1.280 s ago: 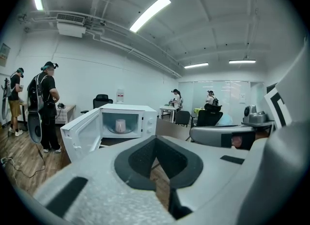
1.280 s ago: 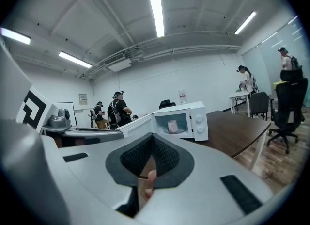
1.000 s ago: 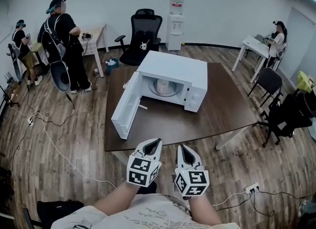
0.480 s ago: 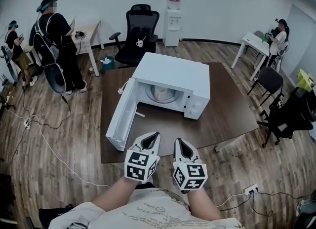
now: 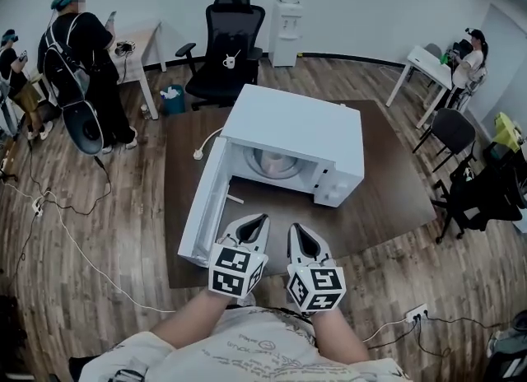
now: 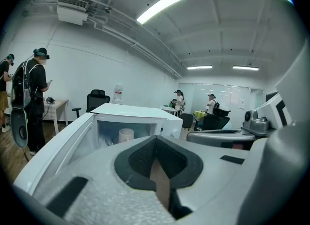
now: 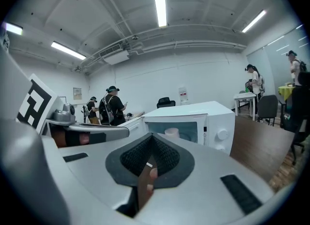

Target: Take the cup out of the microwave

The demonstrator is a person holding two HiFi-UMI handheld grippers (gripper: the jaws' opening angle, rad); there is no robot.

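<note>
Cup stands upright on the glass plate inside the microwave, set toward the back of the cavity. It is pale and plain, and I can't make out a handle or whether anything is in it. The door hangs wide open on my left, so the opening faces me with nothing in the way. The microwave sits on a dark brown table.

My left gripper and right gripper hang side by side over the near edge of the table, well short of the opening, both aimed at it. Each has its jaws pressed together with nothing between them.

The step in hand, as I judge it, is the reach in. The open door crowds my left side, so the right gripper looks to have the cleaner path. I would spread its jaws wide before it crosses the opening, since there is little room to do so inside. It should go in level, below the top edge of the cavity, with one jaw on either side of the cup's body. Then I would close firmly, lift just clear of the plate, and draw straight back with the cup upright in case it is full.
</note>
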